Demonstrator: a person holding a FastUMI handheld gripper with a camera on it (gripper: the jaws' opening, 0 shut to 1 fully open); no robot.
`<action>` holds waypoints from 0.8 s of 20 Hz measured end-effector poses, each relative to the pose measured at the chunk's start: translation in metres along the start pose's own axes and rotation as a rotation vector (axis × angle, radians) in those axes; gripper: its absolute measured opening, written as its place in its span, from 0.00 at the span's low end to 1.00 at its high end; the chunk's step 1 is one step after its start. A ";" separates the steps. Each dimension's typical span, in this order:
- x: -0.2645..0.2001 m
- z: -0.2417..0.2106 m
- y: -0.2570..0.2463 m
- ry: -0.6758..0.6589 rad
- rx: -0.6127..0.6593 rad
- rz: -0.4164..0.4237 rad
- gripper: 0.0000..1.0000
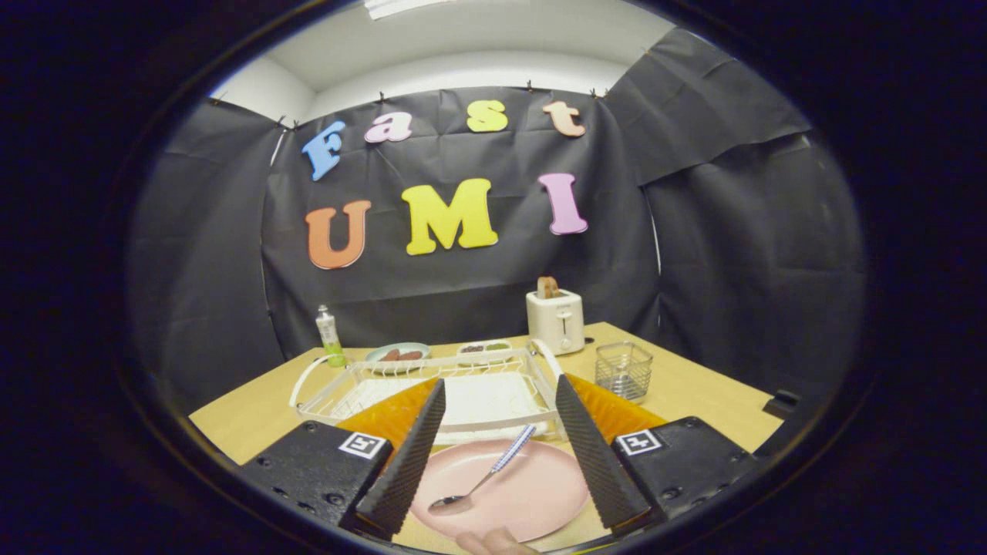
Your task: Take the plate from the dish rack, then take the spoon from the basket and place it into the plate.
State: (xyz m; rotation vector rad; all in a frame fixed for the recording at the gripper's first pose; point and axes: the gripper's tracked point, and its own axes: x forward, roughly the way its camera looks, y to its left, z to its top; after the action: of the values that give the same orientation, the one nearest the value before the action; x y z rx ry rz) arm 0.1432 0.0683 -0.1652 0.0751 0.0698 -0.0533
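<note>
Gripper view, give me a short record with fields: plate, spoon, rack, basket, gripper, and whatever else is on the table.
plate: pink plate on the wooden table, between the fingers, just in front of the rack
spoon: spoon lying in the plate, bowl nearest the camera, checked handle pointing toward the rack
rack: white wire dish rack, beyond the plate
basket: wire basket, beside the rack
gripper: gripper open, fingers either side of the plate, holding nothing
other: white toaster, small bottle, two dishes of food behind the rack

Pink plate (532,493); silver spoon (486,478), blue-and-white checked handle toward 1 o'clock. White rack (432,381), white toaster (555,320). Black ridged fingers (586,439) spread wide. Pale wood table (694,393).
</note>
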 end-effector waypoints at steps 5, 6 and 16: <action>-0.040 0.034 -0.009 -0.009 -0.083 0.007 1.00; -0.049 0.041 -0.009 -0.010 -0.090 0.014 1.00; -0.134 0.076 -0.007 -0.066 -0.139 0.065 1.00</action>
State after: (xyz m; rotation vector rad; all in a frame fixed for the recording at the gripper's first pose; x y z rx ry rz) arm 0.0143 0.0625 -0.0806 -0.0628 0.0049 0.0137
